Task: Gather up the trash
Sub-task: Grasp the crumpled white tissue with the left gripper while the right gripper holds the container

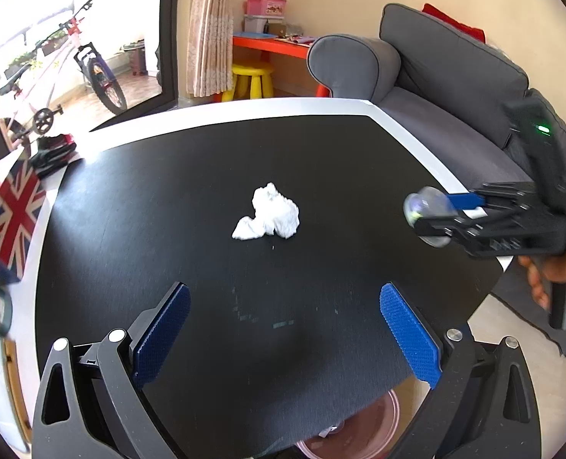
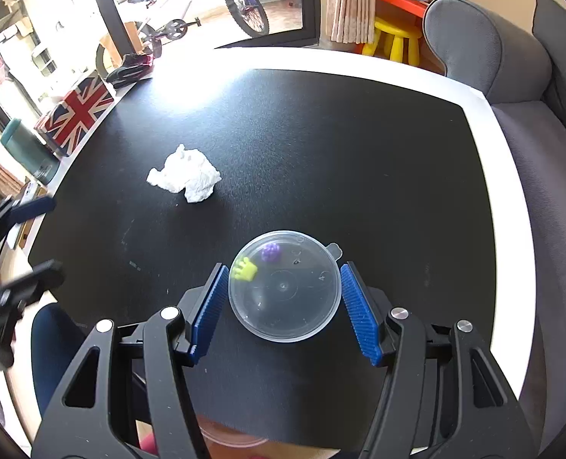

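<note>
A crumpled white tissue [image 1: 269,212] [image 2: 187,178] lies near the middle of the black tabletop [image 1: 321,153]. My left gripper [image 1: 283,290] stands wide open just short of the tissue, with nothing between its blue pads; the right wrist view shows it at the far left [image 2: 38,237]. My right gripper [image 2: 283,267] is shut on a clear round plastic container [image 2: 285,287] with a yellow and a purple bit inside. In the left wrist view the container [image 1: 426,214] hangs above the table's right side, held by that gripper [image 1: 436,216] in a person's hand [image 1: 550,271].
A Union Jack box [image 1: 9,214] [image 2: 76,114], a green tumbler [image 2: 26,149] and a dark bundle [image 1: 53,153] stand along the table's left edge. A grey sofa [image 1: 436,88] runs along the right side. A pinkish round bin [image 1: 359,432] sits below the near table edge.
</note>
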